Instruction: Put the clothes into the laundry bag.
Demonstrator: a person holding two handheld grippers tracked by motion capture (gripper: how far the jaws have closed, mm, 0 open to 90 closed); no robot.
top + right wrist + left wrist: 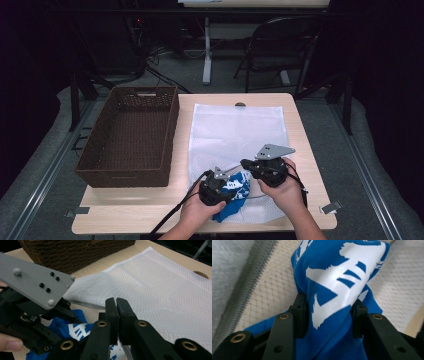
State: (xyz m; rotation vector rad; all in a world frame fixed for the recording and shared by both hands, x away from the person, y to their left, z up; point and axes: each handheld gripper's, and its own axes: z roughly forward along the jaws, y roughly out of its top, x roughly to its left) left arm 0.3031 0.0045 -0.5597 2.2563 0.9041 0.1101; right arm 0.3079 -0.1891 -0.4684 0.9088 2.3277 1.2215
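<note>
A blue cloth with white print (239, 186) lies bunched at the near edge of a white mesh bag (235, 130) spread flat on the table. My left gripper (329, 315) is shut on the blue cloth (332, 290), which fills the gap between its jaws and rises above them. In the high view the left gripper (227, 187) sits at the cloth's left side. My right gripper (116, 307) is shut, with the mesh bag's (155, 290) zippered edge running into its jaws and lifted slightly. The right gripper (246, 164) is just beyond the cloth (77, 330).
A brown wicker basket (125, 176) stands empty at the table's left, next to the bag. Bare wood table (301, 145) borders the bag on the right. A folding chair (280, 40) and cables are on the floor beyond the table.
</note>
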